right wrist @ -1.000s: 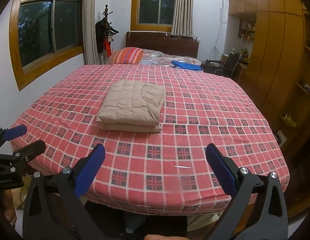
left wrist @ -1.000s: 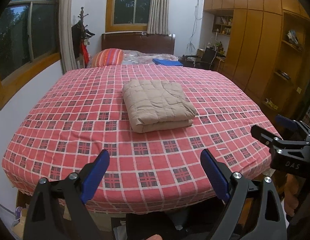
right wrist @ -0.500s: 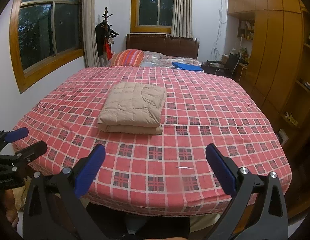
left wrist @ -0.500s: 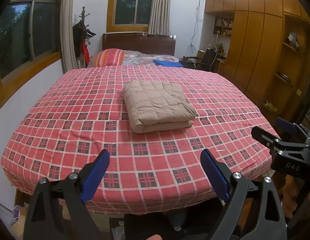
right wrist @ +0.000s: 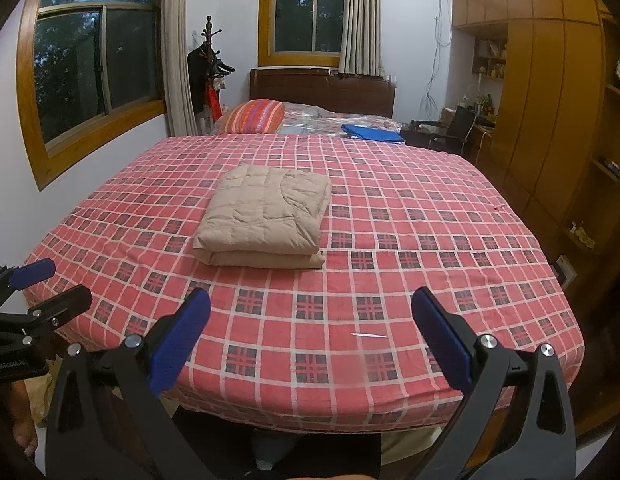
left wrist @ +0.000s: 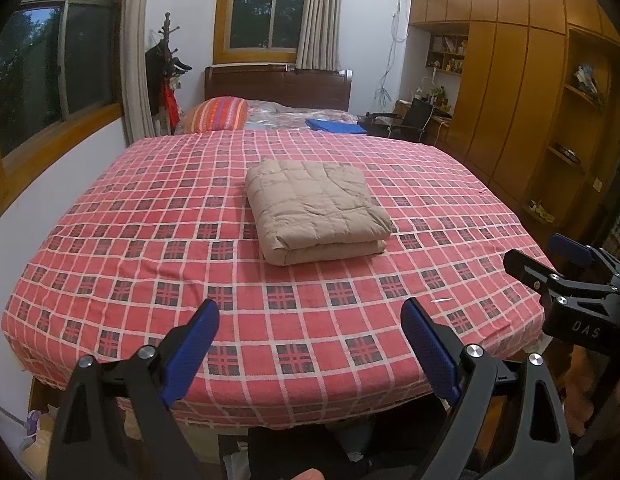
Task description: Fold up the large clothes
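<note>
While both grippers [left wrist: 310,320] [right wrist: 310,308] gape empty, folded beige jacket [left wrist: 315,210] midbed, its collar seam visible only rightward.

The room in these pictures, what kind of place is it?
Most likely a home bedroom: a large bed with a red checked cover and a dark headboard, a striped pillow, and wooden wardrobes along one wall.
</note>
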